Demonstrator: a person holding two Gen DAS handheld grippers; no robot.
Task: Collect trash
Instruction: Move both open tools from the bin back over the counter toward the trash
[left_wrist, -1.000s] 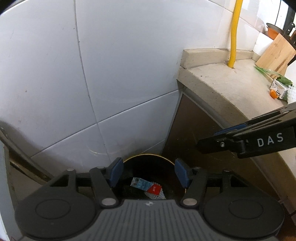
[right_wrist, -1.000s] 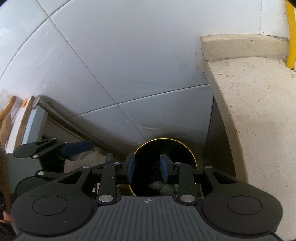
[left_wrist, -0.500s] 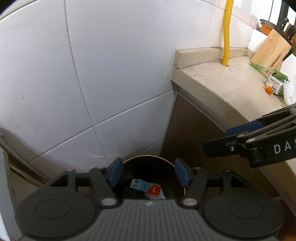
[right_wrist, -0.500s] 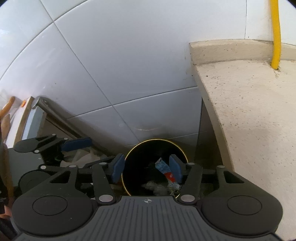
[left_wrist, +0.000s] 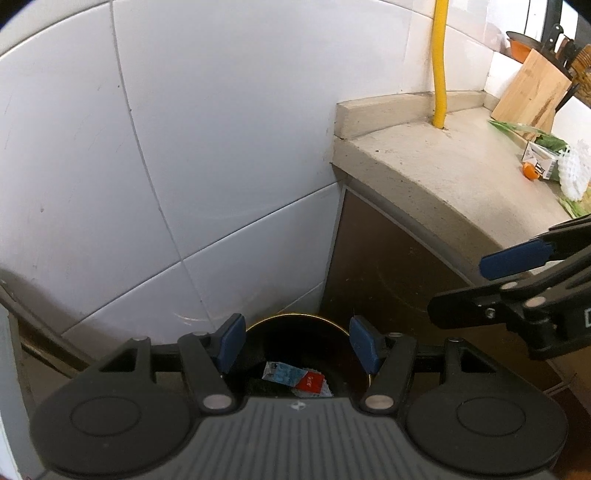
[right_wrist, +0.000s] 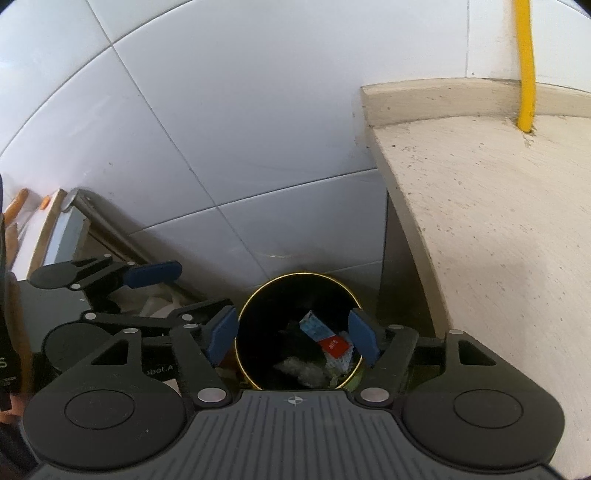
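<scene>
I had both grippers angled down over the bin (right_wrist: 299, 328), a round black can with a thin brass-coloured rim standing on the floor in the corner where the white glossy tiled wall (right_wrist: 221, 129) met the end of the worktop (right_wrist: 498, 221). The wrapper (right_wrist: 325, 341), a flat, crinkly packet printed blue and red with a serrated edge, lay inside the bin on a heap of pale crumpled scraps, its long axis running on a slant from upper left to lower right in the right wrist view. It sat straight below and ahead of the right gripper (right_wrist: 293, 334), whose jaws were opening with nothing between them. The left gripper (left_wrist: 297, 345) hung over the same bin with its jaws parted and empty. In the left wrist view, further trash waited along the rough, speckled stone worktop: a small carton (left_wrist: 541, 164), white foam netting (left_wrist: 572, 171) and green leaves (left_wrist: 524, 129), near a wooden knife block (left_wrist: 532, 92). I judged the right gripper the nearer of the two to those, since they lay on its side. A smooth yellow pipe (left_wrist: 439, 62) rose from the worktop against the wall.
</scene>
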